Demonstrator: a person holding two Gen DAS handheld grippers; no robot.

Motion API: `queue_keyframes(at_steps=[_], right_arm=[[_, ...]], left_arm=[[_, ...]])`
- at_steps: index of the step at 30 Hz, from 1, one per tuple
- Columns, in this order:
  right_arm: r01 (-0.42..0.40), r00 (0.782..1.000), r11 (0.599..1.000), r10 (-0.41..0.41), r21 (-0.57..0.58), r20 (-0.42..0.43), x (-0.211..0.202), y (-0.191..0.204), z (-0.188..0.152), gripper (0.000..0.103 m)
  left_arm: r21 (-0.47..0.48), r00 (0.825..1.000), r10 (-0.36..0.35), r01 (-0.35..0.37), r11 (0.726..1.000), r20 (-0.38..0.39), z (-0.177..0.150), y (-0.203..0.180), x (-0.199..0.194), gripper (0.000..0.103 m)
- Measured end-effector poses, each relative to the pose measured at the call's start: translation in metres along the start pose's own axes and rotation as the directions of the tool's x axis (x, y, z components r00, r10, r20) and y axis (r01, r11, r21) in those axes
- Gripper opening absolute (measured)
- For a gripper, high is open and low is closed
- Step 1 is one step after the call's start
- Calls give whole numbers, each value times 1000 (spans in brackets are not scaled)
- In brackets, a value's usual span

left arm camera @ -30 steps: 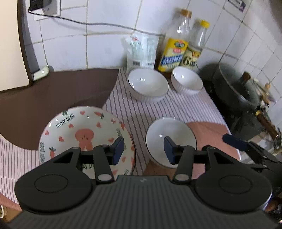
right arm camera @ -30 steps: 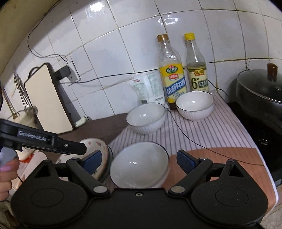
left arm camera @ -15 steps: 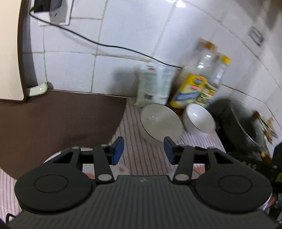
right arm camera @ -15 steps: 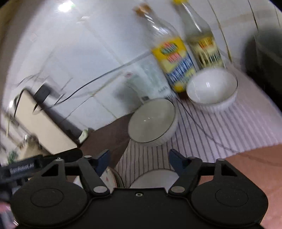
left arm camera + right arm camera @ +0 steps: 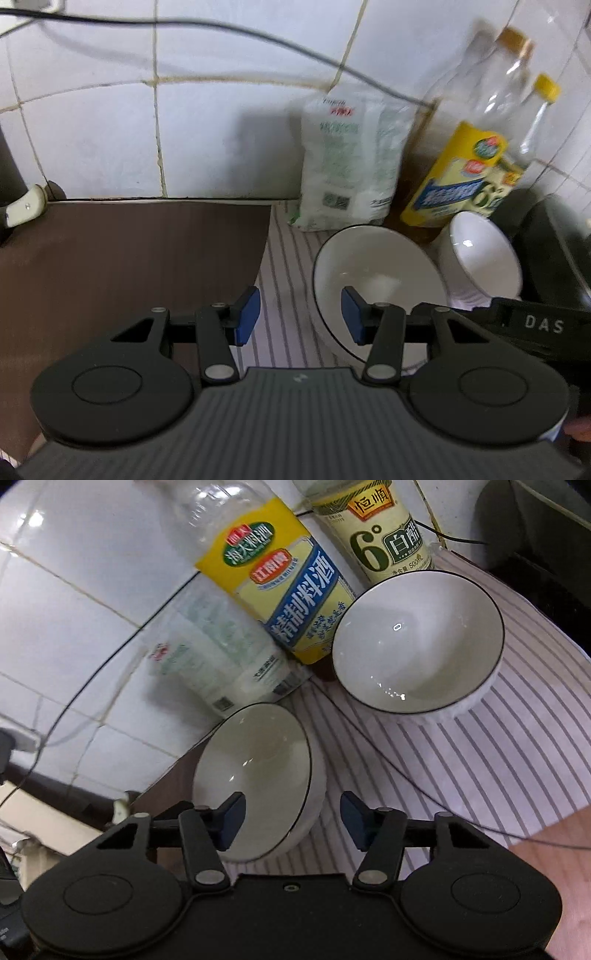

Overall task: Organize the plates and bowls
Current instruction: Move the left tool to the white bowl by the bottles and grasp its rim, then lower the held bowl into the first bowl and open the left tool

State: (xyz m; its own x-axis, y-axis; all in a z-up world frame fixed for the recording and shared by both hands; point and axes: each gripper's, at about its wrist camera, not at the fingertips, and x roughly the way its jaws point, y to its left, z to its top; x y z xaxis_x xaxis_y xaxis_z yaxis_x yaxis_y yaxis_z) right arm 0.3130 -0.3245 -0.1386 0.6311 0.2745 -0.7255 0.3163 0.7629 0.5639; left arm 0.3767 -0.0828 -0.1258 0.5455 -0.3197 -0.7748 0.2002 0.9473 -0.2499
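While your grippers hover, two white bowls sit untouched.
Your right gripper (image 5: 291, 821), jaws just narrowing, straddles the near bowl's (image 5: 255, 771) rim without pinching; your left gripper (image 5: 299, 319) stands spread, empty, beside it; the far bowl (image 5: 417, 642) rests by the cooking-wine bottle (image 5: 273, 579).

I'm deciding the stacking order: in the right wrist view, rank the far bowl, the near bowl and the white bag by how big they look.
1. Far bowl, the widest rim.
2. Near bowl and white bag look about alike; the bag is blurred and partly hidden behind the bottle, so I won't rank them.
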Motion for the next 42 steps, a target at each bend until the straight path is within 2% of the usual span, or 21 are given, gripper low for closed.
queue_keyframes(at_steps=[4,6,8,9,11,14,19,23,30,42], right_arm=[[36,999,999,-36,-27,12,9,5,2,44],[65,997,997,-64,-51,31,12,8,2,34],[80,996,995,-78,-62,38,18,9,1,32],[88,995,994,-85,-70,43,19,10,0,27],[100,994,991,-95,-85,55,22,11,0,19],[91,994,992,-86,-84,67,21,8,-2,17],[61,997,997,-59,-41,54,13,5,-5,17],[26,998,999,-24,-31,59,-5,6,-12,17],[-15,995,999,18,-35,100,-53,10,-29,18],[-44,986,997,53,-59,157,-133,2,-59,18]], left_arm=[[-8,999,19,-20,1000,-42,1,1,13,45],[-11,997,25,-26,1000,-69,0,2,21,45],[-17,997,19,-20,1000,-74,1,2,24,43],[-12,997,12,-13,1000,-72,0,1,24,40],[-13,997,-8,7,1000,-75,-2,0,25,24],[-35,995,-49,46,998,-85,-4,-3,24,10],[13,997,-8,9,1000,-74,-8,-17,12,11],[57,999,12,-10,998,-33,-8,-27,-10,11],[70,1000,-14,14,997,-2,-7,-35,-59,11],[99,998,-64,63,993,12,-40,-58,-130,11]])
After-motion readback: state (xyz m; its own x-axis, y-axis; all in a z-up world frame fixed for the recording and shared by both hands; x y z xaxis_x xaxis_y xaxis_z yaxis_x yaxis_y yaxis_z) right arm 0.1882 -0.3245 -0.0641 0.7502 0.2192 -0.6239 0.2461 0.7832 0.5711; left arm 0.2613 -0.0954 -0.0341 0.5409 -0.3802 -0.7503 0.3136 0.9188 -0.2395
